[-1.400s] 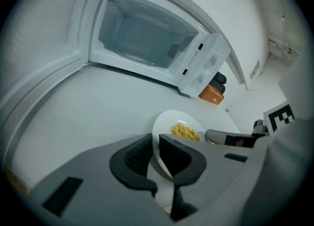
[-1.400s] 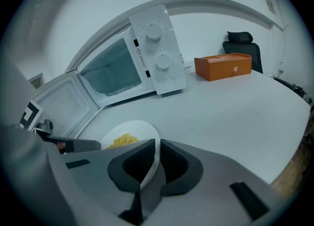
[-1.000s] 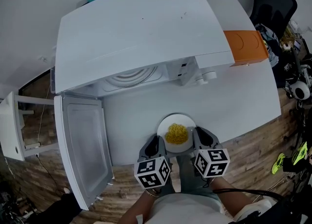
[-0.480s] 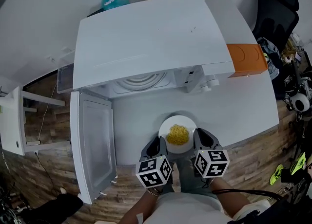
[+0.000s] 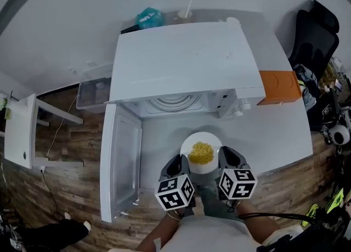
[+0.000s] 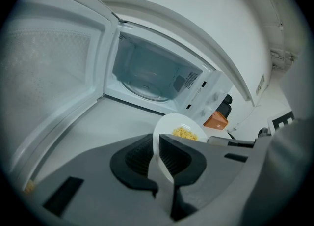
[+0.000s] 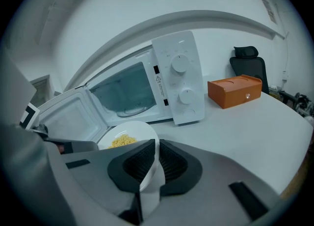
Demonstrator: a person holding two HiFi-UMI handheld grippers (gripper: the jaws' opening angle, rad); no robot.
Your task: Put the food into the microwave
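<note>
**Plate of food gripped on both sides, just short of the open microwave.**
The left gripper [image 5: 180, 164] pinches the plate [image 5: 203, 138] rim at 9 o'clock and the right gripper [image 5: 226, 159] pinches it at 3 o'clock. The yellow food [image 5: 201, 152] sits mid-plate, over the table [image 5: 274, 130] at the microwave's [image 5: 184, 59] 6 o'clock. I'd say keep both grips level, travel together towards 12 o'clock clear of the door [image 5: 122, 163] open at 9 o'clock, and land on the turntable [image 5: 176, 102].
</note>
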